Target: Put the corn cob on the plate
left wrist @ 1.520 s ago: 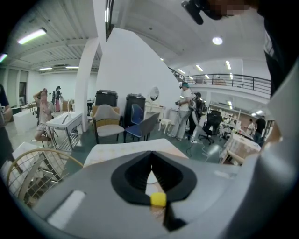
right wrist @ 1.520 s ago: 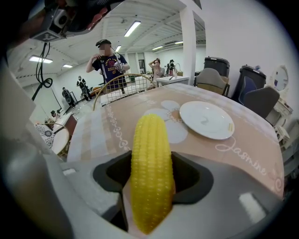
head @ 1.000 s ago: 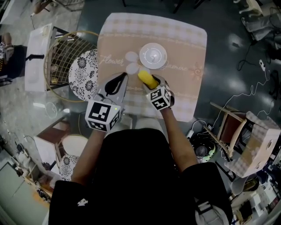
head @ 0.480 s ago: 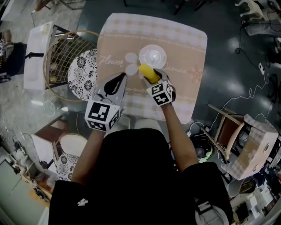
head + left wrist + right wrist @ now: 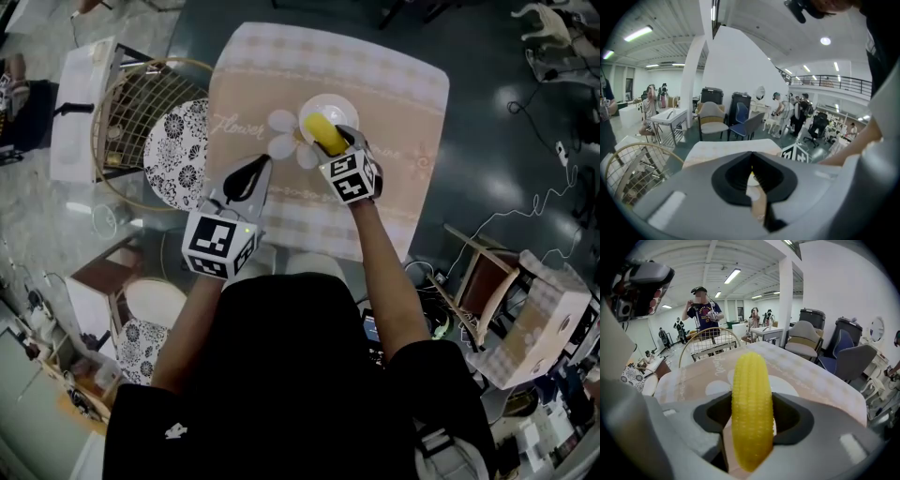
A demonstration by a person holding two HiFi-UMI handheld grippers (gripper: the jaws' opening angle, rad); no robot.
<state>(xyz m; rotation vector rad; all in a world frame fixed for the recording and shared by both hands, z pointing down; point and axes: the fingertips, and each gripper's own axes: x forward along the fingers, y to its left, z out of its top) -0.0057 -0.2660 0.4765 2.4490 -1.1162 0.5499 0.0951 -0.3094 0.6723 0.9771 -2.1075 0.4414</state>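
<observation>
- At the far left we find a round gold wire basket with a black-and-white patterned round disc leaning at its right, both as they were a second ago.
- The left gripper hovers over the near-left part of the beige checked tablecloth, jaws together and empty. Its position has not changed.
- The right gripper is clamped on the yellow corn cob, which projects past the jaw tips.
- A second ago the cob hung over bare cloth short of the small white round plate. It now sits over the plate's near half. We cannot confirm contact with the plate.
</observation>
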